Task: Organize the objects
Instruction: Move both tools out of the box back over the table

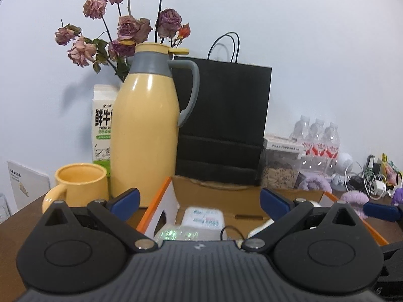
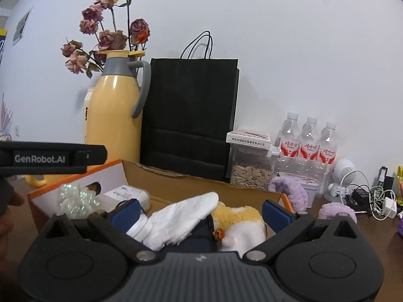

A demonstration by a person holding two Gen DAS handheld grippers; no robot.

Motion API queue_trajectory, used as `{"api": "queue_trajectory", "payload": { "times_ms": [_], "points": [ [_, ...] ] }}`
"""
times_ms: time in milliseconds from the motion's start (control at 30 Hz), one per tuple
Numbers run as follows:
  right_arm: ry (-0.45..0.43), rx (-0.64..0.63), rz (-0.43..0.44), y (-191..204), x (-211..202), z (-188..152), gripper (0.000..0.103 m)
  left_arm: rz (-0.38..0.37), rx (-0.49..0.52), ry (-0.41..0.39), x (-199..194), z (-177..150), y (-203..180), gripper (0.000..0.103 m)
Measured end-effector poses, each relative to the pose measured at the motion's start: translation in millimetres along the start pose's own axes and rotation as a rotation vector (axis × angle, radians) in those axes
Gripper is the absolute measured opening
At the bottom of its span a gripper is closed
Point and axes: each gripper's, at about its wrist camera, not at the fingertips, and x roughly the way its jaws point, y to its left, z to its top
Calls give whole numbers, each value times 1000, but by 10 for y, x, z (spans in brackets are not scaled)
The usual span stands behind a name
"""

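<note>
An open cardboard box (image 1: 214, 188) (image 2: 191, 183) with orange edges sits on the brown table. Inside it lie a white tissue pack (image 1: 204, 219) (image 2: 126, 193), an iridescent crinkly item (image 1: 173, 234) (image 2: 75, 198), a white sock (image 2: 181, 219) and a yellow-white plush toy (image 2: 239, 219). My left gripper (image 1: 200, 201) is open and empty above the box's near side. My right gripper (image 2: 200, 211) is open and empty over the sock and plush. The left gripper's body (image 2: 50, 158) shows at the left of the right wrist view.
A yellow thermos jug (image 1: 146, 130) (image 2: 113, 115), yellow mug (image 1: 80, 183), milk carton (image 1: 103, 125) and dried roses (image 1: 126, 27) stand at back left. A black paper bag (image 1: 224, 120) (image 2: 191, 115), seed jar (image 2: 252, 163), water bottles (image 2: 309, 146), purple fuzzy bands (image 2: 337, 209) and cables (image 2: 372, 198) sit behind and right.
</note>
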Motion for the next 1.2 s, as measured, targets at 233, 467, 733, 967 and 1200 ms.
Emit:
{"api": "queue_trajectory", "payload": {
  "times_ms": [233, 467, 733, 967, 1200],
  "points": [
    [2, -21, -24, 28, -269, -112, 103, -2, 21, 34, -235, -114, 58, 103],
    [16, -30, -29, 67, -507, -237, 103, 0, 16, 61, -479, -190, 181, 103],
    [82, -31, 45, 173, -669, -352, 103, 20, 32, 148, -636, -303, 298, 103],
    [190, -41, 123, 357, -762, -472, 103, 54, 21, 201, -731, -374, 417, 103],
    [275, -18, 166, 484, -748, -535, 103, 72, 20, 245, -786, -431, 486, 103]
  ]
}}
